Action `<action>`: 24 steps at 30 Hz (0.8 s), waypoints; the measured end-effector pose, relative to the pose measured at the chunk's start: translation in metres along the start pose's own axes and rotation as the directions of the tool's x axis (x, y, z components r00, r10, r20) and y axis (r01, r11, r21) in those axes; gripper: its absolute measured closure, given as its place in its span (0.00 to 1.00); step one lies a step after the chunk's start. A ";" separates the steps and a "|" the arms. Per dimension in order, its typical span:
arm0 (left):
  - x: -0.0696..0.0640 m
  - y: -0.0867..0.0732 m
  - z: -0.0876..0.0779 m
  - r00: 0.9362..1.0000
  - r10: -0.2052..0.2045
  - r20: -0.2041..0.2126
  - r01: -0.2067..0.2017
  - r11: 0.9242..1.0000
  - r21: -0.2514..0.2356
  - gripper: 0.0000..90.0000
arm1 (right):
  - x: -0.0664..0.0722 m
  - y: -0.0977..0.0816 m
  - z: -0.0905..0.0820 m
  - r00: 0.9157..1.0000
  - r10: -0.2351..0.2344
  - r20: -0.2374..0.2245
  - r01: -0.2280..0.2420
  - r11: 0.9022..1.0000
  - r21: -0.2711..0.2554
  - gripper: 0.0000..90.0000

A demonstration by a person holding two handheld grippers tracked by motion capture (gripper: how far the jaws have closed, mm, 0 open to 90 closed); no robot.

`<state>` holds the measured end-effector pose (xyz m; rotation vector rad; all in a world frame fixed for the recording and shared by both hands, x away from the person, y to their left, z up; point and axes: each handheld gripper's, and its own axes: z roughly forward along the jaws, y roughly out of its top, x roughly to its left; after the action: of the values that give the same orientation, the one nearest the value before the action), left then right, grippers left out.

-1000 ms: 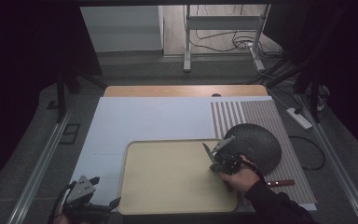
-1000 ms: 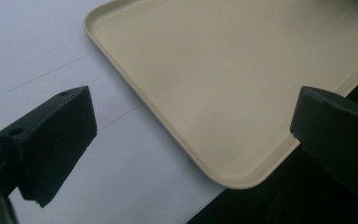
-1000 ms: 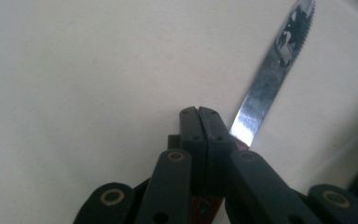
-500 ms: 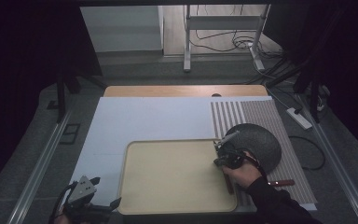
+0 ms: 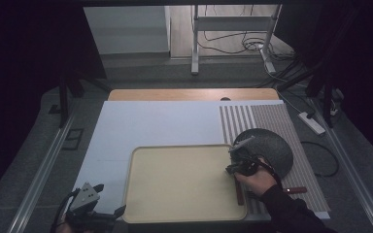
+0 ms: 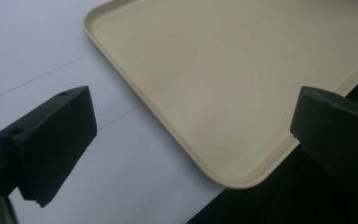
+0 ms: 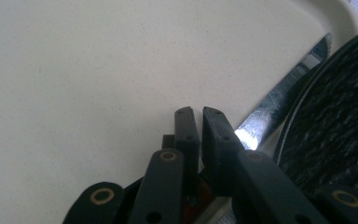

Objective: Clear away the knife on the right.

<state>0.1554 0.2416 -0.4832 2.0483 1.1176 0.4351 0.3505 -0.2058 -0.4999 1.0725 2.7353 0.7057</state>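
Beige plastic tray (image 5: 175,194) lies on the white tabletop (image 5: 150,126). At its right rim the right gripper (image 7: 200,112), fingers just parting, nearly closed, empty, sits beside a steel knife blade (image 7: 279,100) and dark round plate (image 5: 269,145). Left gripper (image 6: 191,121) fingers stand wide apart.

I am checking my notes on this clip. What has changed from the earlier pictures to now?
The right tongs slid a little toward the person along the tray's right edge, beside the knife; their jaws have just been opening slightly, nearly together, nothing visibly between them. The left tongs, tray and dark plate stayed put.
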 end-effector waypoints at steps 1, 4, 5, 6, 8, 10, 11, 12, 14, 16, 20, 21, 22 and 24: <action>0.000 0.000 0.000 1.000 -0.004 0.001 0.004 1.000 -0.002 0.00 | 0.000 0.000 -0.001 1.000 -0.001 0.000 0.001 1.000 -0.008 0.92; 0.001 0.000 0.000 1.000 -0.011 0.001 0.011 1.000 -0.005 0.00 | 0.001 0.002 -0.003 1.000 -0.006 0.003 0.007 1.000 -0.024 0.88; 0.001 0.000 0.000 1.000 -0.012 0.001 0.012 1.000 -0.005 0.00 | 0.001 0.002 -0.003 1.000 -0.009 0.004 0.009 1.000 -0.027 0.86; 0.001 0.000 0.000 1.000 -0.013 0.001 0.013 1.000 -0.005 0.00 | 0.001 0.002 -0.004 1.000 -0.011 0.005 0.011 1.000 -0.029 0.85; 0.001 0.000 0.000 1.000 -0.016 0.000 0.016 1.000 -0.006 0.00 | 0.002 0.003 -0.005 1.000 -0.012 0.005 0.012 0.999 -0.041 0.81; 0.002 0.000 0.000 1.000 -0.020 0.001 0.020 1.000 -0.007 0.00 | 0.002 0.003 -0.006 1.000 -0.020 0.007 0.020 0.999 -0.049 0.79; 0.002 0.000 0.000 1.000 -0.020 0.000 0.020 1.000 -0.007 0.00 | 0.003 0.003 -0.006 1.000 -0.022 0.008 0.022 0.998 -0.053 0.78; 0.002 0.000 0.000 1.000 -0.021 0.001 0.021 1.000 -0.007 0.00 | 0.003 0.004 -0.007 1.000 -0.026 0.009 0.027 0.998 -0.054 0.76; 0.002 0.000 0.000 1.000 -0.020 0.001 0.020 1.000 -0.007 0.00 | 0.003 0.004 -0.008 0.999 -0.031 0.006 0.032 0.997 -0.067 0.74; 0.002 0.000 0.000 1.000 -0.020 0.002 0.020 1.000 -0.006 0.00 | 0.004 0.004 -0.009 0.999 -0.042 0.002 0.042 0.996 -0.080 0.70; 0.002 0.000 0.000 1.000 -0.020 0.002 0.020 1.000 -0.006 0.00 | 0.005 0.005 -0.010 0.999 -0.050 -0.004 0.050 0.995 -0.087 0.67; 0.002 0.000 0.000 1.000 -0.020 0.003 0.020 1.000 -0.006 0.00 | 0.005 0.005 -0.010 0.998 -0.055 -0.011 0.054 0.995 -0.087 0.66; 0.002 0.000 0.000 1.000 -0.019 0.003 0.019 1.000 -0.006 0.00 | 0.006 0.005 -0.009 0.998 -0.062 -0.019 0.060 0.995 -0.083 0.65; 0.002 0.000 0.000 1.000 -0.018 0.003 0.018 1.000 -0.006 0.00 | 0.007 0.004 -0.008 0.998 -0.064 -0.027 0.062 0.995 -0.079 0.66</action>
<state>0.1559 0.2432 -0.4833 2.0315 1.1309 0.4258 0.3455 -0.2014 -0.4902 0.9628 2.7277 0.8178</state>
